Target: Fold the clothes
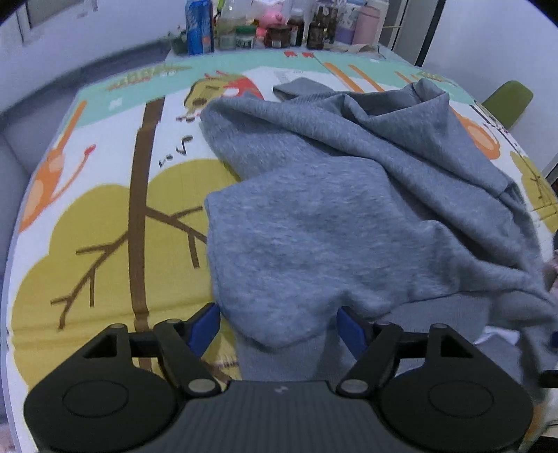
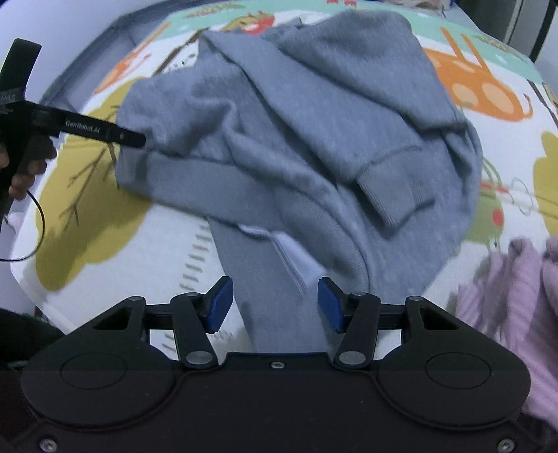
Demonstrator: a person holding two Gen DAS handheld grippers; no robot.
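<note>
A grey sweatshirt lies crumpled in loose folds on a table covered by a cartoon-printed mat with trees and orange animals. The left tongs stand wide over its near edge: a fold of grey cloth sits in the gap between the blue pads, which do not press on it. In the right wrist view the right tongs are about half spread, a ribbed grey band of the sweatshirt running between the pads without being pinched. A ribbed cuff lies on top of the heap. A lilac garment sits just to the right. Bottles and jars crowd the table's far edge.
</note>
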